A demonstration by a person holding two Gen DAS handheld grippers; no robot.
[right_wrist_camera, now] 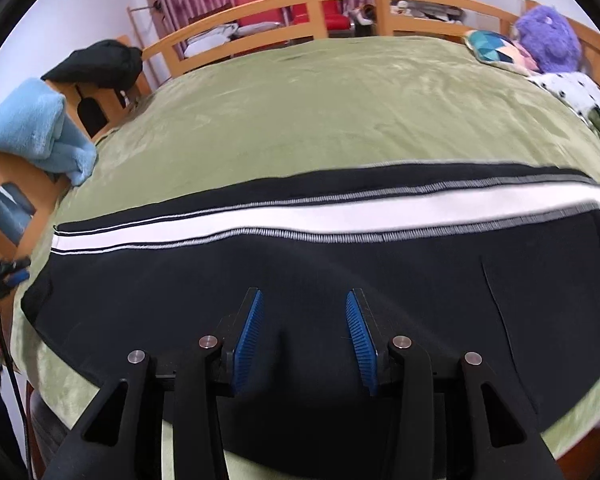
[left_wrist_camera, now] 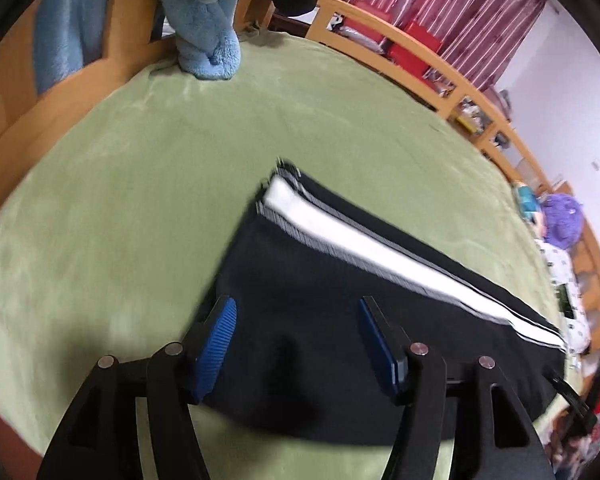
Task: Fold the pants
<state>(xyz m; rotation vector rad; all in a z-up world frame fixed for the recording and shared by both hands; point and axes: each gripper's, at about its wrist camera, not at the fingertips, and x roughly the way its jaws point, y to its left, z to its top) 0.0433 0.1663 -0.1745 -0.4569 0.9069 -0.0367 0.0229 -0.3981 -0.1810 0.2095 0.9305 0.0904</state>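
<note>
Black pants [left_wrist_camera: 300, 320] with a white side stripe [left_wrist_camera: 360, 248] lie folded lengthwise on the green bed cover [left_wrist_camera: 140, 180]. In the left wrist view my left gripper [left_wrist_camera: 296, 308] hovers above the near end of the pants, its blue pads [left_wrist_camera: 216, 344] apart with nothing between them. In the right wrist view the pants [right_wrist_camera: 180, 288] stretch across the frame, the white stripe [right_wrist_camera: 300, 218] running left to right. My right gripper [right_wrist_camera: 304, 300] stands open over the black cloth, gripping nothing.
A light blue fleece [left_wrist_camera: 208, 20] hangs over the wooden bed frame [left_wrist_camera: 400, 52]; it also shows in the right wrist view [right_wrist_camera: 36, 124]. A black garment [right_wrist_camera: 100, 64] drapes the rail. A purple plush [right_wrist_camera: 548, 40], a patterned cushion [right_wrist_camera: 492, 48] and spotted cloth [right_wrist_camera: 580, 96] lie at the far right.
</note>
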